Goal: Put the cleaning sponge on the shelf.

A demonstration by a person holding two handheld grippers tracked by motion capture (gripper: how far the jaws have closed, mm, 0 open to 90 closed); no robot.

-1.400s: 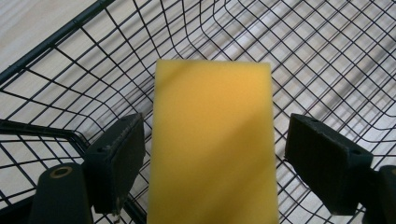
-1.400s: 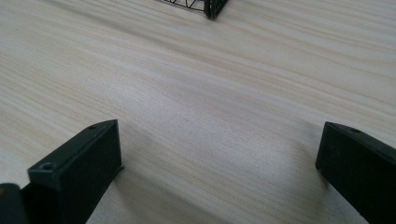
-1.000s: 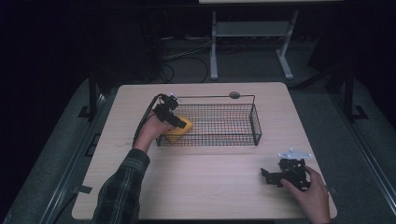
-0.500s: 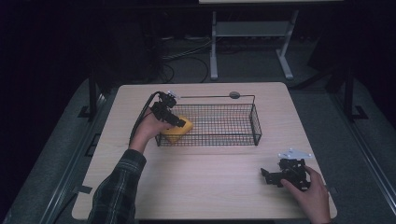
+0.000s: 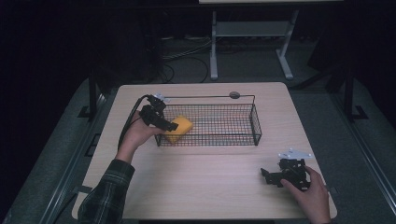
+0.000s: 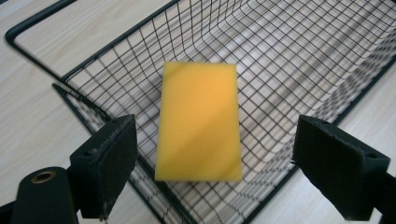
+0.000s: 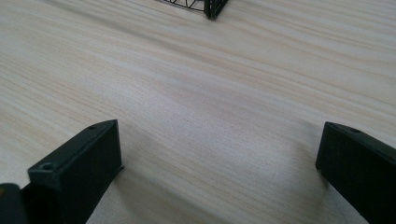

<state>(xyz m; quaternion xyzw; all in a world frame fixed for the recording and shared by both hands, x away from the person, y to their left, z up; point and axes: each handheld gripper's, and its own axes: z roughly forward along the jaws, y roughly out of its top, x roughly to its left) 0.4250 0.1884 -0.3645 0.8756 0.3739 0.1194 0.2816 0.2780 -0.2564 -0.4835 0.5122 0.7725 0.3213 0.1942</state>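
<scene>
Nearest, at the table's (image 5: pixel 210 186) front right: right gripper (image 5: pixel 275 176), jaws spread wide, nothing between them, resting low over bare wood; a hand (image 5: pixel 308 191) grips it from behind. In its own view, a basket corner shows at the top edge. Mid-table, left: left gripper (image 5: pixel 169 127), held over the left end of the wire basket (image 5: pixel 254 123), jaws wide apart and holding nothing. Sponge (image 6: pixel 200 122): yellow, rectangular, seen between the parted jaws but clear of both, inside the basket at its left end; whether it has settled on the mesh floor cannot be told. Status: the sponge appears delivered and let go; pulling the left gripper clear of the basket seems to be all that is left.
</scene>
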